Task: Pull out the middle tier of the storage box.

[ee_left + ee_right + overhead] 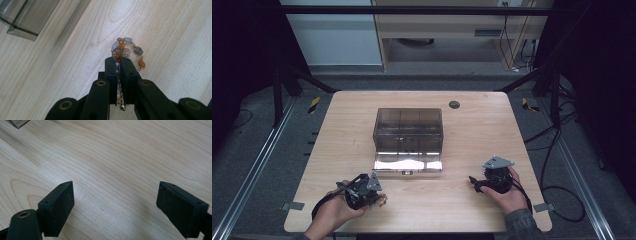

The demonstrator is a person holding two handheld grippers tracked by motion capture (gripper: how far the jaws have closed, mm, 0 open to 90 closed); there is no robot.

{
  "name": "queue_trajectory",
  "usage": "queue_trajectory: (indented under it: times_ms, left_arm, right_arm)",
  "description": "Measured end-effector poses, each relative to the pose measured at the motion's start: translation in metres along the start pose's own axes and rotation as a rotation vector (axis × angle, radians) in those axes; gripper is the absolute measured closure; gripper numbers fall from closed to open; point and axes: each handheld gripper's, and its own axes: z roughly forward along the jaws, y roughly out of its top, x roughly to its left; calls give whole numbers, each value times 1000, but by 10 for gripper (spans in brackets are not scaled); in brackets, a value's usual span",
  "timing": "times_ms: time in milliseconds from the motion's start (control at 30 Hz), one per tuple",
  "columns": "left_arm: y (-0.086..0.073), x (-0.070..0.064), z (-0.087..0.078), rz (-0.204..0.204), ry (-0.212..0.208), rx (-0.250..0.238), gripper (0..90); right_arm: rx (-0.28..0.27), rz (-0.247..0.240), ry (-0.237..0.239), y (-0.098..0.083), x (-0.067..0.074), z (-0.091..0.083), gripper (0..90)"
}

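On a wooden bench, the left gripper, lower left in the high view, has its fingers clamped on a beaded bracelet. The right gripper waits wide open, empty. The bracelet is grasped; carrying it to the clear box likely remains.

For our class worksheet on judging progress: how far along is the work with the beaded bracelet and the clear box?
Done: the left gripper is shut on the orange, grey and white beaded bracelet, which lies on the pale wooden table. In hand: that grip, near the table's front edge. Left: probably carrying it to the smoky clear plastic box, whose front flap lies open. The right gripper rests open, holding nothing.
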Motion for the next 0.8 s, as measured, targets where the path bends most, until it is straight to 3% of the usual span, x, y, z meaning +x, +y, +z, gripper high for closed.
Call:
queue_trajectory:
  times_ms: [800]
  left_arm:
    - [12, 7, -40, -12, 55, -83, 846]
  right_arm:
    - [4, 5, 5, 0, 1, 1, 153]
